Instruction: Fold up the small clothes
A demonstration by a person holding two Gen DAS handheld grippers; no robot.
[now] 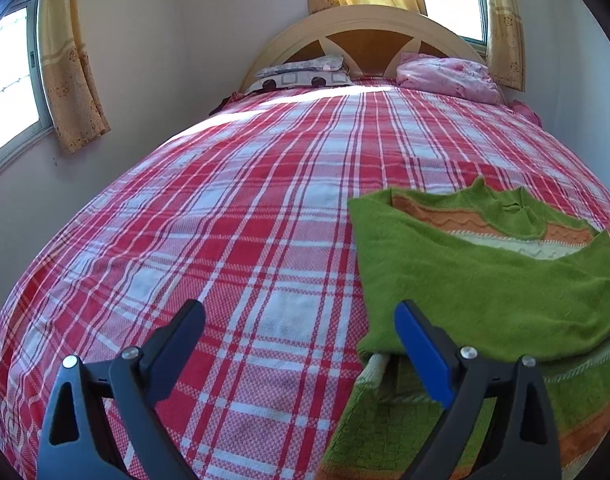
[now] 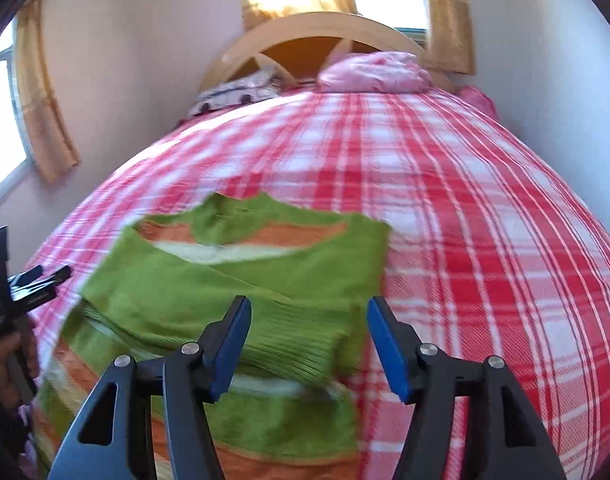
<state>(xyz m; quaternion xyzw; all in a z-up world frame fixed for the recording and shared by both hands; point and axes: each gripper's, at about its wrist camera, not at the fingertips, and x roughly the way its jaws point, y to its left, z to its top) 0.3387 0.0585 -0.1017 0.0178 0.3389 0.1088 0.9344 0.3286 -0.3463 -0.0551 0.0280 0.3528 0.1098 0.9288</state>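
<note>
A small green sweater (image 1: 481,280) with orange and cream stripes lies on the red plaid bedspread (image 1: 225,220), its sleeves folded across the body. My left gripper (image 1: 301,320) is open and empty, its right finger over the sweater's left edge. In the right wrist view, my right gripper (image 2: 309,320) is open and empty just above the sweater (image 2: 241,280), over its folded ribbed cuff (image 2: 301,344). The left gripper (image 2: 29,284) shows at the left edge of that view, held in a hand.
Pillows (image 1: 305,74) and a pink bundle (image 1: 445,76) lie by the headboard (image 1: 365,28). Walls flank the bed on both sides. Curtained windows (image 1: 9,80) are on the left and behind the headboard. Bare bedspread (image 2: 485,220) lies right of the sweater.
</note>
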